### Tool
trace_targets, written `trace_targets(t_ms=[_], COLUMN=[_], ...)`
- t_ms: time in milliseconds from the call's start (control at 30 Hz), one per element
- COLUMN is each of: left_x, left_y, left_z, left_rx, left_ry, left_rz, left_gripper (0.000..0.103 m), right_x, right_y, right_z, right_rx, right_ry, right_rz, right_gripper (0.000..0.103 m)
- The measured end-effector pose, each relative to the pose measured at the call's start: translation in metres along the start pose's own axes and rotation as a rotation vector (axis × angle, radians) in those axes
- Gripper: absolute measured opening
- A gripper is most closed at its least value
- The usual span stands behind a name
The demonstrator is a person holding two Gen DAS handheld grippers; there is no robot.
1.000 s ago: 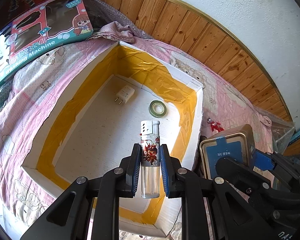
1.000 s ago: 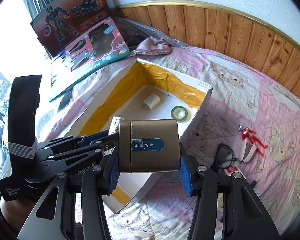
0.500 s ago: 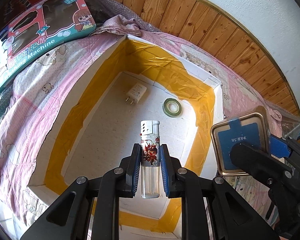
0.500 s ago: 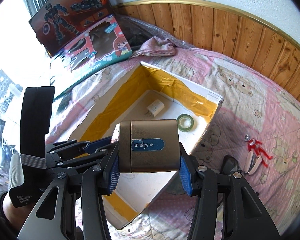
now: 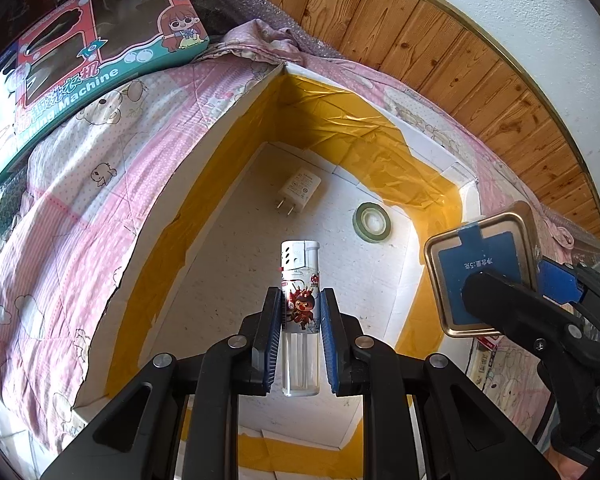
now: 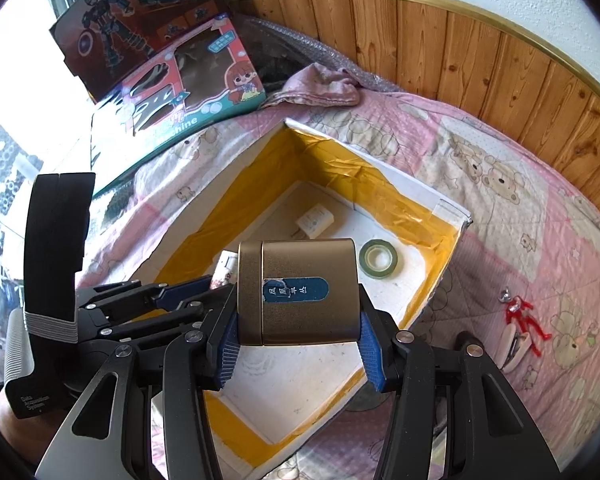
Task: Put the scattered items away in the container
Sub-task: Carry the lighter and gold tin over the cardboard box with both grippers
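- The left gripper (image 5: 300, 332) has its jaws closed on a lighter (image 5: 300, 312), held upright above the box (image 5: 236, 120) floor.
- The right gripper (image 6: 296, 340) has its jaws clamped on a tin (image 6: 298, 292) over the box's near edge.
- Inside the box lie a charger (image 5: 298, 188) and a tape roll (image 5: 373, 222).
- Risk: the two grippers hang close together over the box, so lowering both at once could knock them together, or the tin could catch the box wall.
- A toy figure (image 6: 526, 316) lies outside the box, on the bed.

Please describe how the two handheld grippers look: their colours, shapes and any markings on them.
Both grippers are black, with angular linkage arms joined by silver screws. The left gripper and the right gripper have blue ribbed pads on their fingers. The left unit's upright black part has a grey ribbed band and white lettering near its bottom.
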State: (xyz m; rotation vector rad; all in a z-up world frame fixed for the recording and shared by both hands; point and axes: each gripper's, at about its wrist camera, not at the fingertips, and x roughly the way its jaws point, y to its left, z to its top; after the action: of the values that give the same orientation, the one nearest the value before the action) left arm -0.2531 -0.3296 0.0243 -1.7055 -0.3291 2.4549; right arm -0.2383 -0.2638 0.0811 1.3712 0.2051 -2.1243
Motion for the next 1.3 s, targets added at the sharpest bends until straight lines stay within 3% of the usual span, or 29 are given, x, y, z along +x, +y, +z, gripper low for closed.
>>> trace_targets(t_ms=[1300], left_x=[0.047], left_y=[0.016], left_z=[0.019], left_rx=[-0.078], left_ry=[0.1], left_rz=[-0.013], left_gripper=[0.02], right_x=[0.093], right_y=[-0.019], right_z=[0.048], right_rx=[0.025], right_ry=[0.188], right_rz=[-0.063], right_gripper=[0.053])
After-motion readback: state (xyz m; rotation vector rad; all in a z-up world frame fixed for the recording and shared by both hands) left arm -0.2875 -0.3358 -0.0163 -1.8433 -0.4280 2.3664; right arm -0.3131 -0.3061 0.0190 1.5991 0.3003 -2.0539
